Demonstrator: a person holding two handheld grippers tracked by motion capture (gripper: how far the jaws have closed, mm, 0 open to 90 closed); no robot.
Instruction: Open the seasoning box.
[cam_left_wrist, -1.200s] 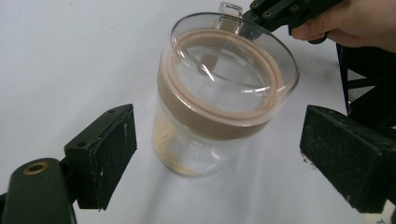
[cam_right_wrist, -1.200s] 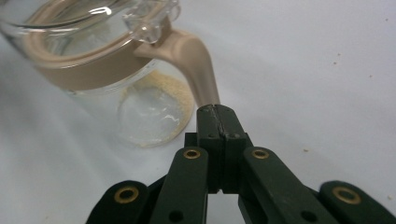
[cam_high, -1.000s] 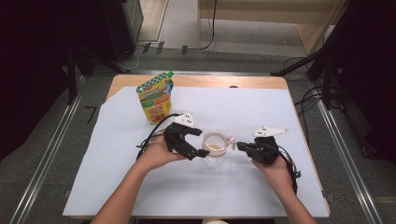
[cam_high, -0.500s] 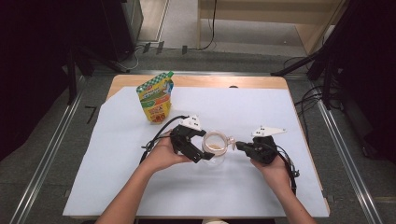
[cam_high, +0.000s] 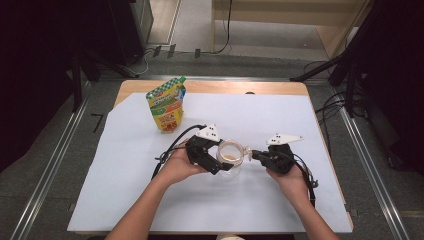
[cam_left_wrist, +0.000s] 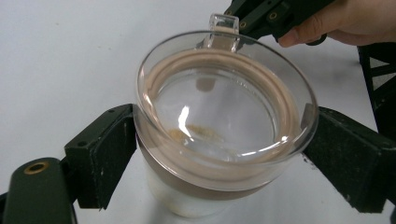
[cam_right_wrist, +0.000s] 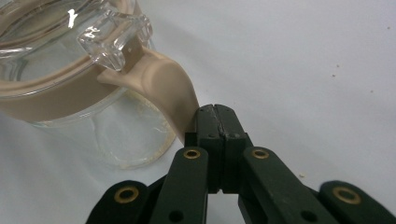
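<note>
A small glass jar (cam_high: 231, 154) with a clear lid and a tan seal ring stands on the white sheet at mid-table. My left gripper (cam_high: 221, 161) is shut on the jar (cam_left_wrist: 219, 121), one black jaw on each side of its body just under the lid. My right gripper (cam_high: 255, 154) is shut with nothing between its jaws. Its tips (cam_right_wrist: 217, 114) rest against the lower end of the tan tab (cam_right_wrist: 168, 88) that curves down from the clear latch (cam_right_wrist: 112, 39). A few tan crumbs lie inside the jar.
A bright green and yellow snack pouch (cam_high: 167, 105) stands at the back left of the white sheet (cam_high: 300, 200). The wooden table edge (cam_high: 215, 87) runs behind it. Cables trail from both grippers toward the person's forearms.
My left gripper has slid right and closed in around the jar. The right gripper has held its place at the jar's tab.
</note>
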